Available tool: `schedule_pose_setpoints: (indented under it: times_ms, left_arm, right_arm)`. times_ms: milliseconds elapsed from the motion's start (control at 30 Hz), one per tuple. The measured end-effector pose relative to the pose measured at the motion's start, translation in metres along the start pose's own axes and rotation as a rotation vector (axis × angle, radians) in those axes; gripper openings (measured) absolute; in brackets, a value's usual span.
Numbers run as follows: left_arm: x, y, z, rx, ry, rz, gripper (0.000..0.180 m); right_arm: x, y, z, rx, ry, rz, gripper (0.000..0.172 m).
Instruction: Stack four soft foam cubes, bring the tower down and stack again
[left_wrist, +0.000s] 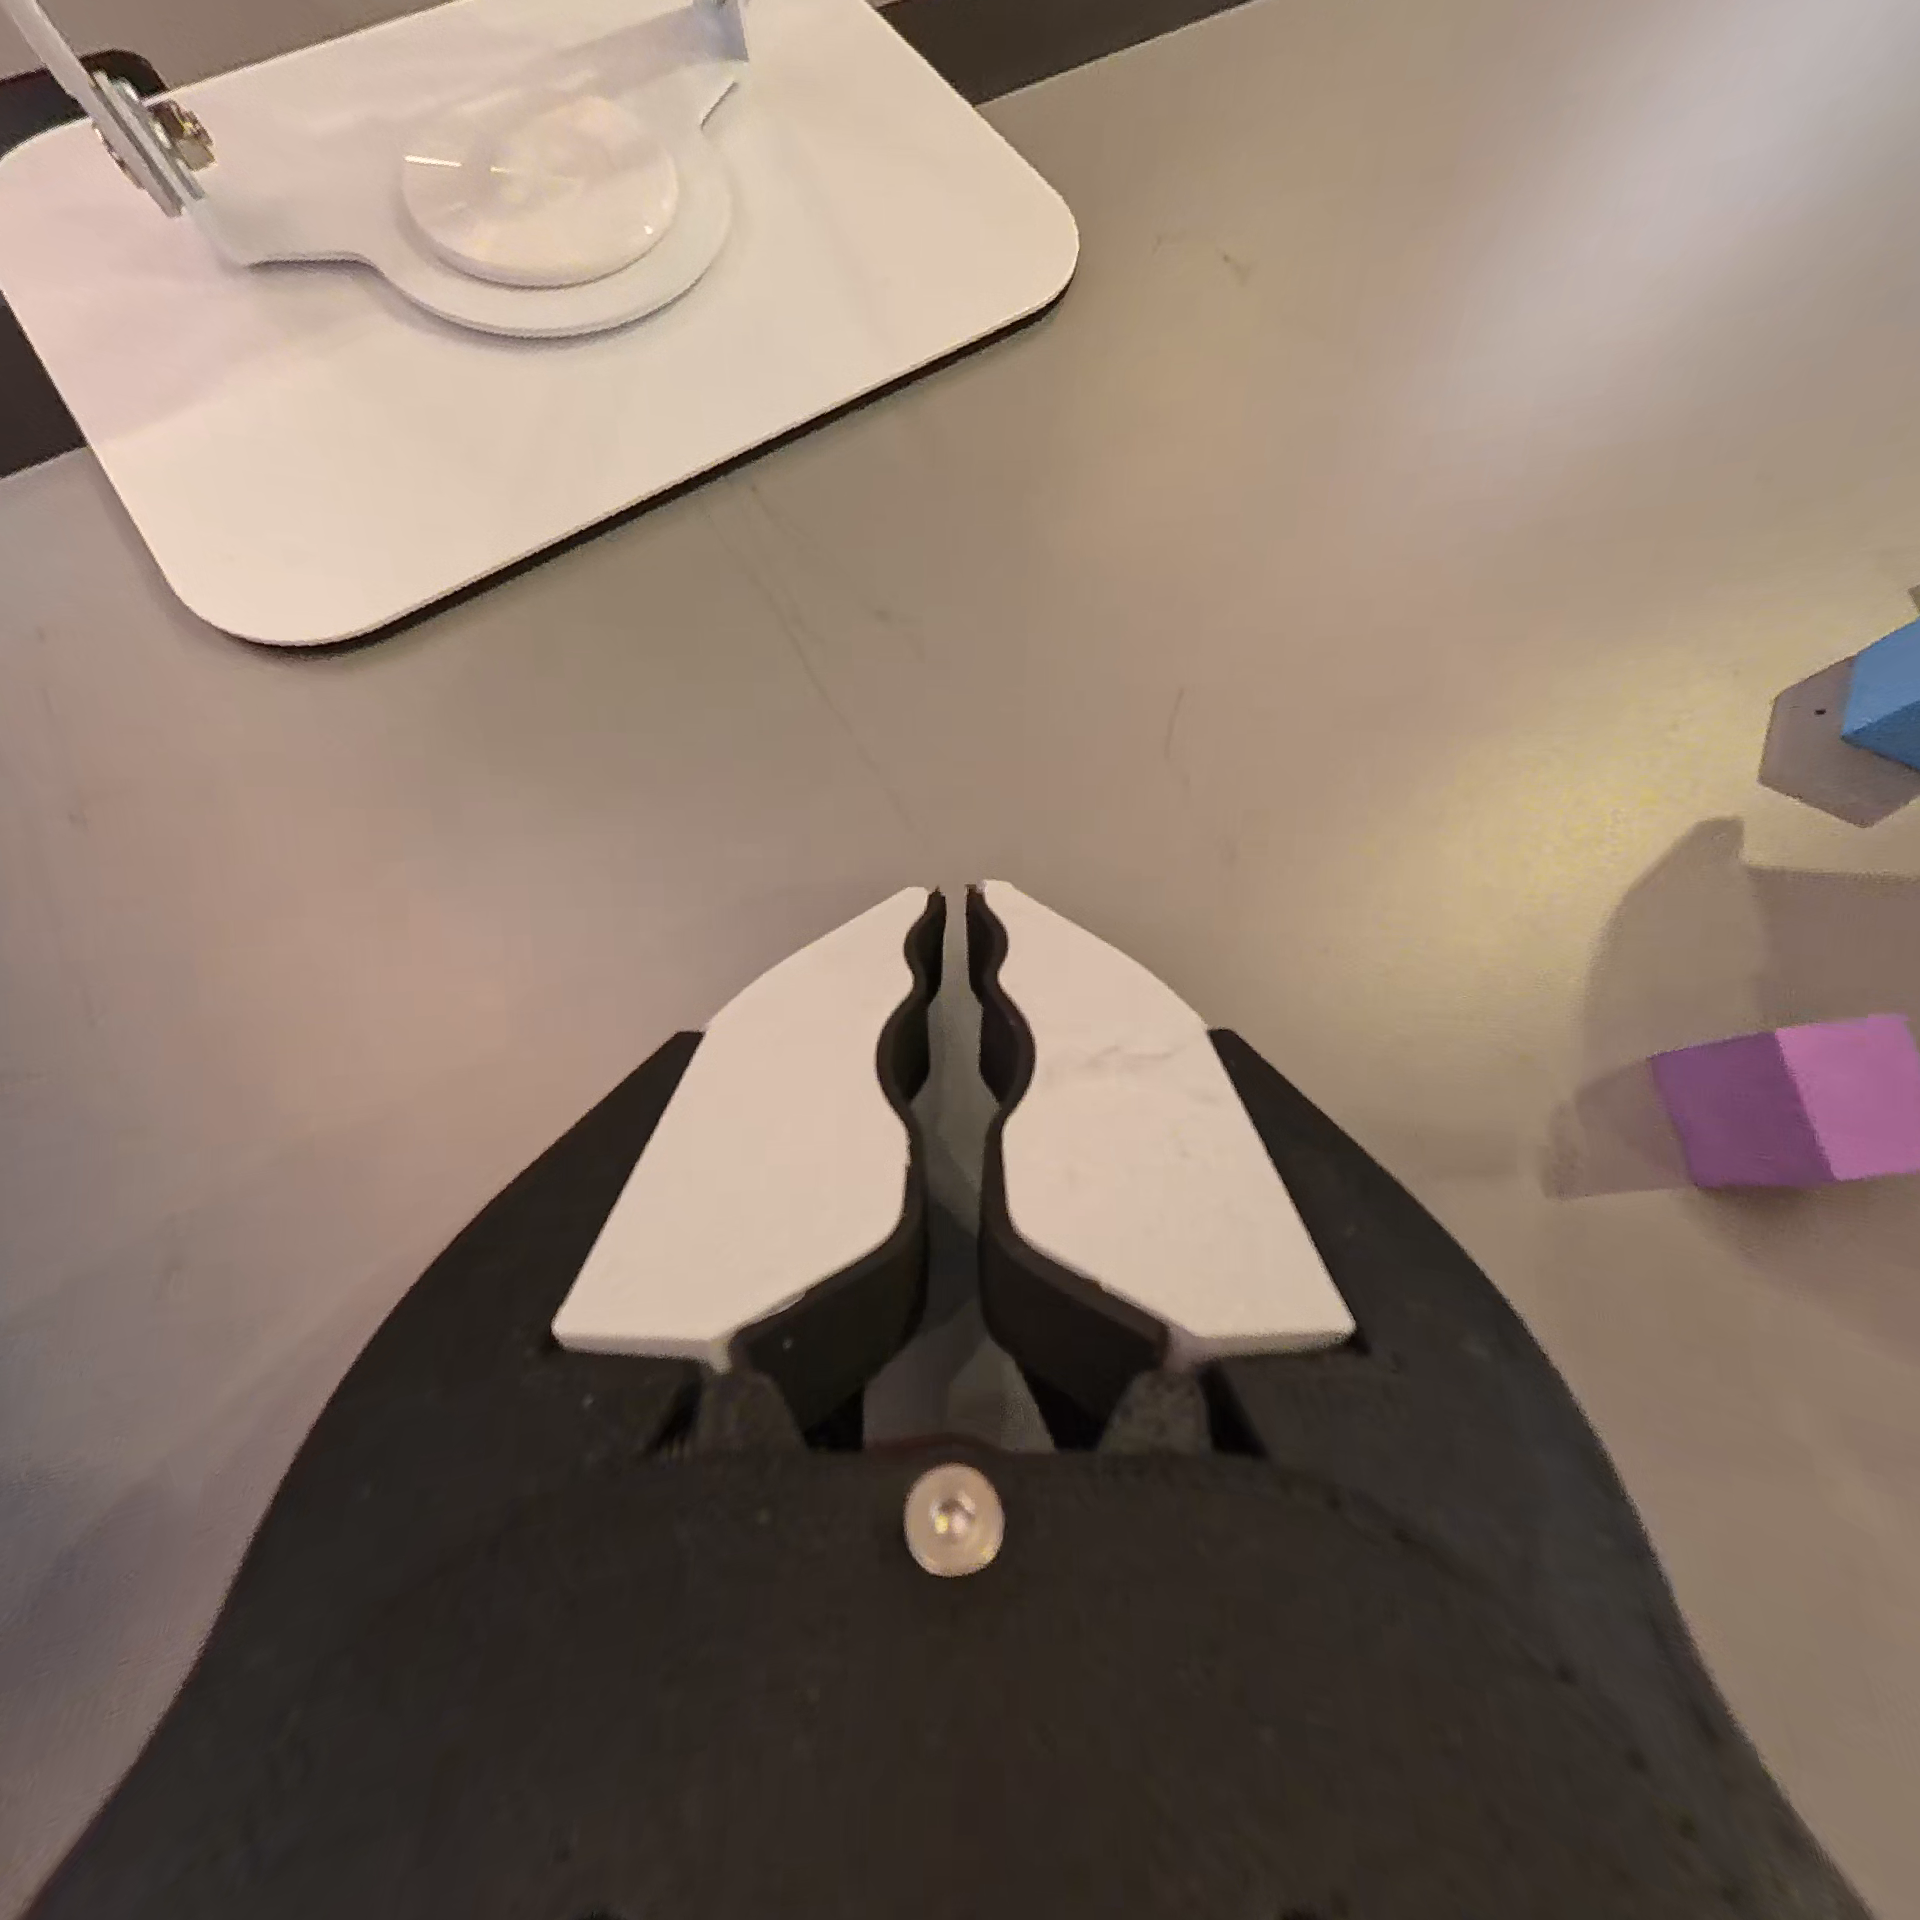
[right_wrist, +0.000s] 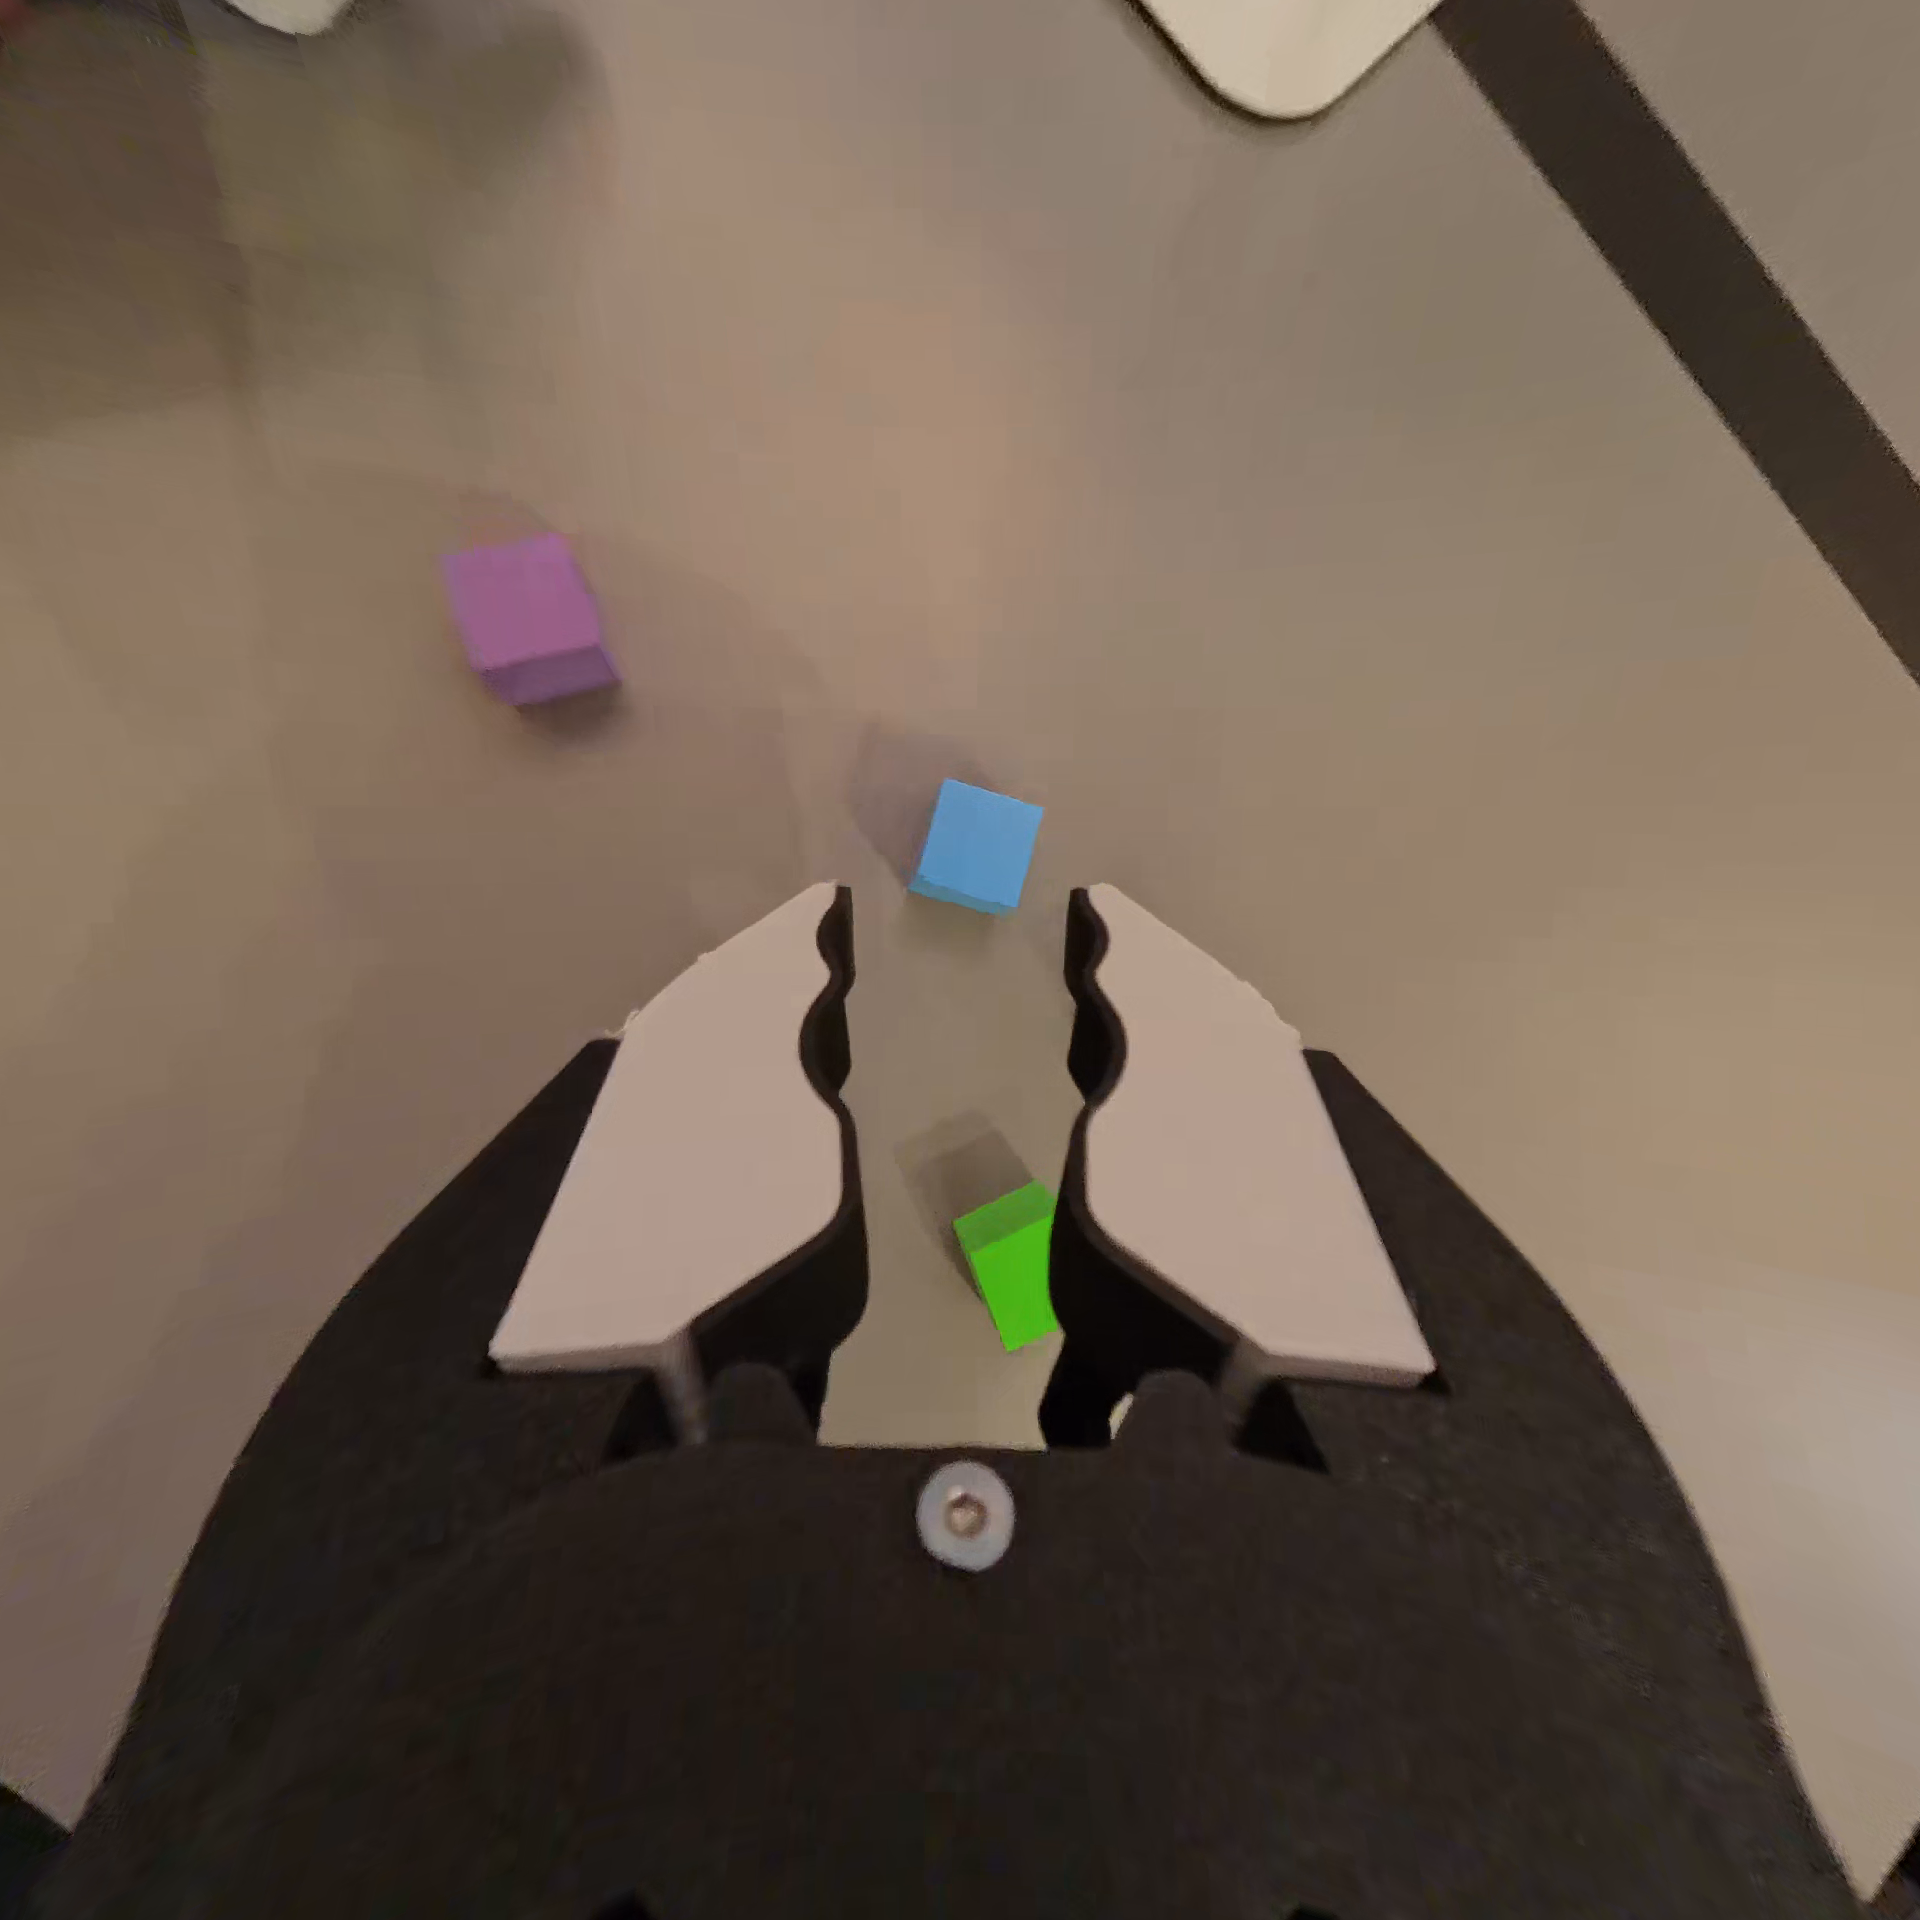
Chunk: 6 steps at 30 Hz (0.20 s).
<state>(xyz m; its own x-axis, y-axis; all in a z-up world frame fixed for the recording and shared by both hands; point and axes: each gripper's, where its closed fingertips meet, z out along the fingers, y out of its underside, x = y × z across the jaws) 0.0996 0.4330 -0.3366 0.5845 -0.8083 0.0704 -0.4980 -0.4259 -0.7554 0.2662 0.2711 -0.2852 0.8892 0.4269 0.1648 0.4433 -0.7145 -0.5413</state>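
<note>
Bench: grey bench (right_wrist: 1299, 623), mostly bare around the cubes; broad open surface on every side of the blue cube.
Edges: a dark strip (right_wrist: 1714, 312) runs diagonally far beyond and to the right of the blue cube; a white rounded-corner base plate (left_wrist: 540, 343) lies well beyond and to the left of the left gripper, its corner also at the top of the right wrist view.
Cubes counted: three visible, one of each colour, none stacked, all apart from one another.
Blue cube: blue cube (right_wrist: 977, 847) rests on the bench just beyond the right gripper's fingertips, clear of both.
Purple cube: purple cube (right_wrist: 530, 618) lies beyond and to the left of the blue cube, well apart; in the left wrist view it sits at the right edge, nearer than the blue one.
Green cube: green cube (right_wrist: 1008, 1262) lies nearer than the blue cube, seen on the bench through the gap between the fingers, close to the right-hand finger; contact cannot be told.
Right gripper: right gripper (right_wrist: 961, 894) has jaws spread wide, gripping nothing.
Left gripper: left gripper (left_wrist: 954, 891) has jaws nearly closed, a thin slit between the tips, nothing in them; bare bench ahead.
</note>
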Motion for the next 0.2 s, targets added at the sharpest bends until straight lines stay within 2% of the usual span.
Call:
schedule_pose_setpoints:
  times_ms: [200]
  left_arm:
    - [0.002,-0.001,-0.001,0.011,0.031,-0.006,0.005]
  right_arm:
    - [0.001,0.002,0.027,-0.071,-0.015,0.088,0.043]
